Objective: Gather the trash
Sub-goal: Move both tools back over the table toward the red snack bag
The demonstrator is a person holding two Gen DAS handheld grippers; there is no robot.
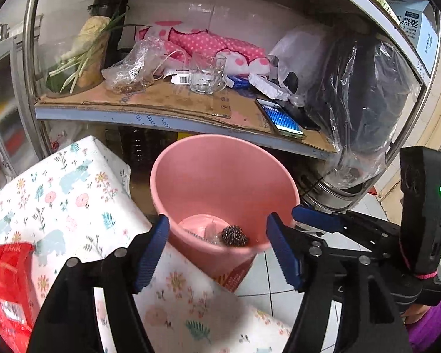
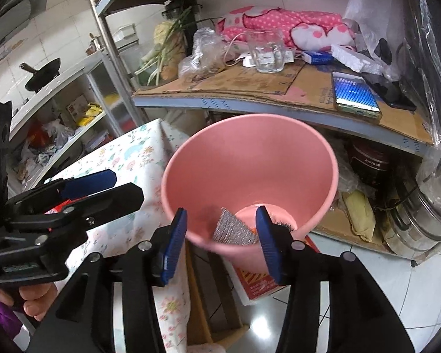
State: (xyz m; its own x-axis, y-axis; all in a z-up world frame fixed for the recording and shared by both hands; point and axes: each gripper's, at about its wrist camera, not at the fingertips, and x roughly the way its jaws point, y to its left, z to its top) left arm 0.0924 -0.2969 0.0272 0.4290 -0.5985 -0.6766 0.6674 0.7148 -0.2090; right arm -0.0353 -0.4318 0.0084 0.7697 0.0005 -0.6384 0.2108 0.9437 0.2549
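Both claws, left gripper (image 1: 217, 253) and right gripper (image 2: 220, 241), gape empty over the pink bin (image 2: 333, 173) beside the table's edge. Inside lie a scrubber (image 1: 234, 236) and silvery wrapper (image 2: 232, 228). Swinging away carelessly might tip it.

Round pink plastic bin (image 2: 279, 158) mouth open from above; metal shelf's front edge (image 2: 250, 108) overhangs its far rim. Floral-cloth table corner (image 2: 126, 158) crowds the bin's left side, steel pot (image 2: 420, 229) stands right. White tiled floor (image 2: 367, 279) at front right free.
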